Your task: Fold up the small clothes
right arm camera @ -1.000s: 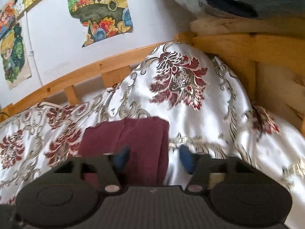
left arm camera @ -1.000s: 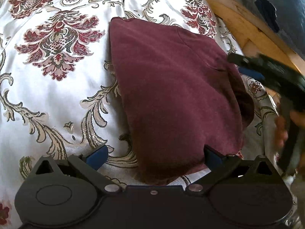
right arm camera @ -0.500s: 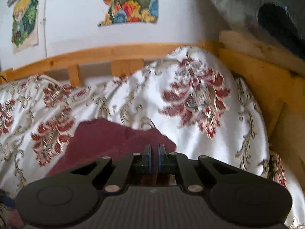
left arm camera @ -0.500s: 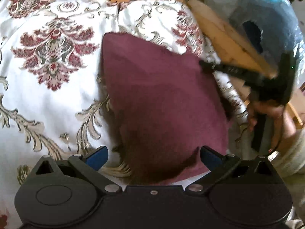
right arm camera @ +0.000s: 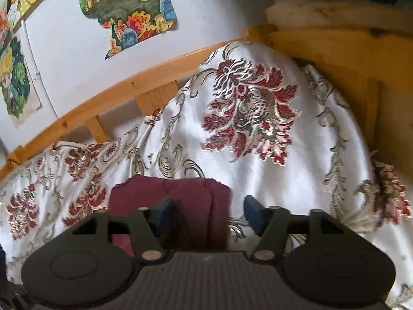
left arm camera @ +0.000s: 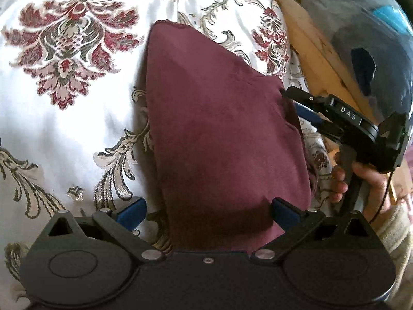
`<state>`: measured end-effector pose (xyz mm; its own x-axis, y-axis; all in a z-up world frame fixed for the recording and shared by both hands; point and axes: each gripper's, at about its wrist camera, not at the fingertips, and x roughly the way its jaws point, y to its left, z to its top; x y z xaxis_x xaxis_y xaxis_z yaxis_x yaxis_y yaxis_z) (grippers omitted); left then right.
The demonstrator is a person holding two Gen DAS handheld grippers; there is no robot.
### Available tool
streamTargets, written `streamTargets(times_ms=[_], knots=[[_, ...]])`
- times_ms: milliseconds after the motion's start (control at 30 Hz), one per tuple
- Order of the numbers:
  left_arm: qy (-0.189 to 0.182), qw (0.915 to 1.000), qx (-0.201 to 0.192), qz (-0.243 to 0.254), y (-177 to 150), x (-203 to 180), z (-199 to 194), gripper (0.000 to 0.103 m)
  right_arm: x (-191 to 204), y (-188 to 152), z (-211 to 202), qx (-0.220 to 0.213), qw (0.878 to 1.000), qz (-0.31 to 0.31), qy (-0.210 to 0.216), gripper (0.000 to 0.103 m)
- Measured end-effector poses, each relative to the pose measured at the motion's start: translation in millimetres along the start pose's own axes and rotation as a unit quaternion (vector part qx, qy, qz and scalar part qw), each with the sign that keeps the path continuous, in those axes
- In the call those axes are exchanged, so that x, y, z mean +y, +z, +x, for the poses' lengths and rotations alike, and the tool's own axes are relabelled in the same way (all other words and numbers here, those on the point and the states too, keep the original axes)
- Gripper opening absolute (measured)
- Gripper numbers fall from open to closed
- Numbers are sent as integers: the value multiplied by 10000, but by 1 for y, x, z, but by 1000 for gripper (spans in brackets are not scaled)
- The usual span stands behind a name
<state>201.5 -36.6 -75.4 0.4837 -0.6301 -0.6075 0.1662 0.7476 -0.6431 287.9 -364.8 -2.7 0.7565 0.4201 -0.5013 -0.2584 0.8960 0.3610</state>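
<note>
A maroon garment (left arm camera: 222, 139), folded into a thick, soft wedge with layered edges, is lying on a white bedspread (left arm camera: 64, 118) patterned with red-and-gold damask; its near edge is sitting between the widely spread jaws of the left gripper (left arm camera: 207, 210), whose blue pads are gripping nothing; at its right edge the right gripper (right arm camera: 206, 213) is opening, cloth between its fingers but unpinched; a wooden bed frame (right arm camera: 155, 77) is running beyond.
</note>
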Motion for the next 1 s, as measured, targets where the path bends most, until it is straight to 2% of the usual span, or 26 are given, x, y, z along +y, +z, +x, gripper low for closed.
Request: streamTargets(times_ms=[67,200,300,467,633,767,1000], knots=[[-91,9998,-43,-145,0,6,-2,102,-2,5,11,151,9998,19,82,80],[-285,9987,-93,-418,1,20,-7,102,-4,10,32,392,9991,38,141,80],[-507,9967,-96,-632,1,32,-10,96,-5,9,43,544,9983,85,199,80],[-781,9941,-51,-751,-1,40,-12,86,-11,3,47,520,9977,321,276,63],[-951,9927,95,-729,-1,38,-3,73,-11,-3,43,457,9979,353,287,53],[-864,9935,138,-724,1,33,3,68,-6,-2,40,457,9982,273,284,38],[-492,9979,40,-411,4,14,-1,53,4,-2,30,335,9992,109,201,24]])
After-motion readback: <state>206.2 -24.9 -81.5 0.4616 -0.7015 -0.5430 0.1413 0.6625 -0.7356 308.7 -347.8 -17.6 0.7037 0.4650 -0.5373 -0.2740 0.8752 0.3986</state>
